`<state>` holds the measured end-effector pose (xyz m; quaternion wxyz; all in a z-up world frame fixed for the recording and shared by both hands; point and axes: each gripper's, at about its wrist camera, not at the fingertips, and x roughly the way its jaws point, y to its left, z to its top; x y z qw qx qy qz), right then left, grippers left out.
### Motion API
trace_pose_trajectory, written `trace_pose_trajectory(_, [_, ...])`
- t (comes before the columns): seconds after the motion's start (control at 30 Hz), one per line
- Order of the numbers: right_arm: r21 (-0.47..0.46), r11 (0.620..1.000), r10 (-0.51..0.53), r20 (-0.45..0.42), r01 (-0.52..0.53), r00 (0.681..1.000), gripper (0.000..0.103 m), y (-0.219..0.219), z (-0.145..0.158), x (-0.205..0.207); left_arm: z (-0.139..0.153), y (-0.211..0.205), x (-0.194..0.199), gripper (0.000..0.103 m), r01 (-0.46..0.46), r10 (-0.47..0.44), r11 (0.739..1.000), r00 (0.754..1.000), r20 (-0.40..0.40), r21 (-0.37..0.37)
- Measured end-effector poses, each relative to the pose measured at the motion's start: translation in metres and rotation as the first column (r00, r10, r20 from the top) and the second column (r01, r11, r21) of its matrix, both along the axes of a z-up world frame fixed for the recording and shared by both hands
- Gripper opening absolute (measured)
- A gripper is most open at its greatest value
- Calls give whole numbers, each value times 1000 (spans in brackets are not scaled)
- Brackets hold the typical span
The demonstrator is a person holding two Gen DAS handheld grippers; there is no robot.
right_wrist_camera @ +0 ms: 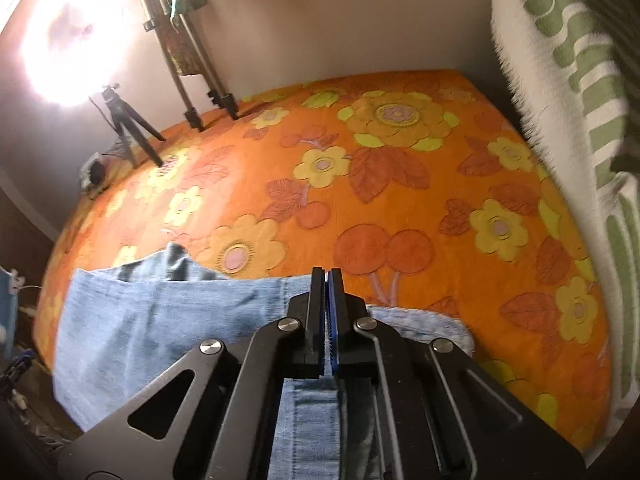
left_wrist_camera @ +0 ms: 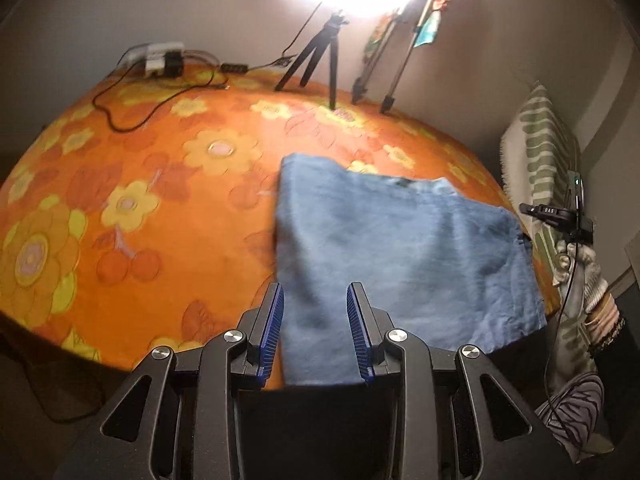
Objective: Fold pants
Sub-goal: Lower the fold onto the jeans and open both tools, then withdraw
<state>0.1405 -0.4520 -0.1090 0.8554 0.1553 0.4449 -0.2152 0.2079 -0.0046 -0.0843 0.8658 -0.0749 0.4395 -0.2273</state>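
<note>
Blue denim pants (left_wrist_camera: pixel 400 260) lie folded into a rough rectangle on the orange flowered bedcover (left_wrist_camera: pixel 160 200), near its front edge. My left gripper (left_wrist_camera: pixel 316 292) hovers over the pants' near left part. Its blue-padded fingers stand apart, the cloth showing below the gap with nothing pinched. In the right wrist view the pants (right_wrist_camera: pixel 160 320) spread to the left and under the tool. My right gripper (right_wrist_camera: pixel 328 276) has its jaws pressed together right at the far edge of the denim, and it looks closed on that edge.
A bright lamp and a small black tripod (left_wrist_camera: pixel 316 60) stand at the far edge, with taller tripod legs (left_wrist_camera: pixel 384 92) beside them. A power strip and cables (left_wrist_camera: pixel 160 56) lie at the far left. A green-and-white striped cloth (right_wrist_camera: pixel 580 80) hangs on the right.
</note>
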Motion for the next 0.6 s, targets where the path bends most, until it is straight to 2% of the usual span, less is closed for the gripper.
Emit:
trace_pose_trajectory(0.03, [-42, 999, -19, -11, 19, 1000, 1, -1, 0, 0, -3, 2, 1, 31, -2, 2, 1000, 1000, -11, -1])
trace_pose_trajectory(0.07, [-39, 999, -20, -16, 19, 1000, 1, -3, -1, 1, -7, 2, 1, 31, -2, 2, 1000, 1000, -27, -4])
trace_pose_trajectory(0.13, [24, 999, -24, -17, 24, 1000, 1, -7, -7, 1, -11, -1, 1, 31, 12, -12, 1000, 999, -40, 0])
trace_pose_trajectory(0.23, [12, 1000, -2, -8, 2, 1000, 1, 4, 3, 5, -11, -9, -1, 31, 37, -37, 999, 999, -20, 32])
trace_pose_trajectory(0.37, [-60, 993, 101, 34, -99, 994, 3, 51, 28, 14, -16, -26, 1, 31, 71, -72, 992, 997, 8, 103])
trace_pose_trajectory(0.47, [-5, 975, 221, 75, -221, 972, 4, 97, 37, 26, -25, -34, 3, 31, 80, -85, 980, 996, 21, 182])
trace_pose_trajectory(0.6, [76, 914, 391, 93, -398, 916, 4, 168, 32, 46, -32, -29, 5, 31, 76, -76, 981, 997, -9, 176])
